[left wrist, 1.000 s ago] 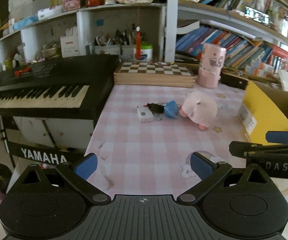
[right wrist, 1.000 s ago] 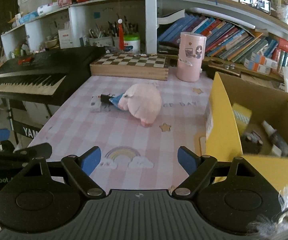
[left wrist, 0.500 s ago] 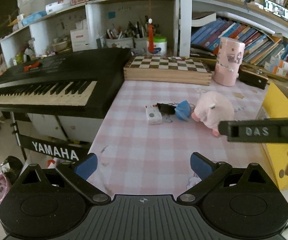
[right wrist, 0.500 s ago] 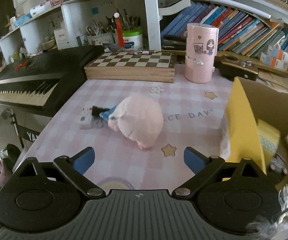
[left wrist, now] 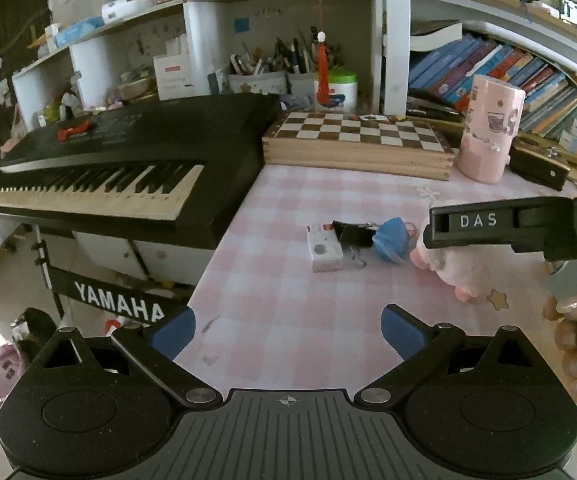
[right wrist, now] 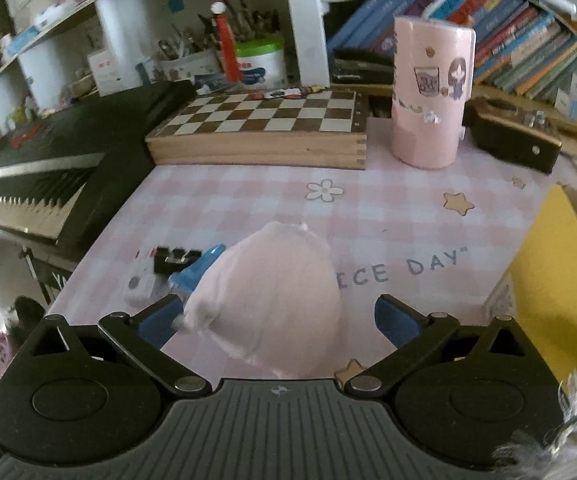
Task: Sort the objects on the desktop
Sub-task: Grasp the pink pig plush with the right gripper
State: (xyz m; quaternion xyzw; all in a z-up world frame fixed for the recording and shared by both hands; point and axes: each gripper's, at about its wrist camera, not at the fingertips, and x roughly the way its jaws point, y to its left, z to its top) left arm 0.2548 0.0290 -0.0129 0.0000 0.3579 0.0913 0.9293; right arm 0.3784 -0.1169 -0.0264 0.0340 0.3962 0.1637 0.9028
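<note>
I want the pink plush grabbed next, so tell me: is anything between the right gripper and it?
Nothing visible is. The pink plush lies on the checked mat directly ahead of the right gripper, whose opening jaws flank it without pressing. The blue item sits against its left side, not in front.

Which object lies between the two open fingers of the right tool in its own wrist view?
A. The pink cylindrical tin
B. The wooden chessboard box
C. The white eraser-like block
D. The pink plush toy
D. In the right wrist view the pink plush toy fills the gap of the right tool, whose jaws are opening and do not press on it; the pink tin and chessboard box stand far back.
</note>
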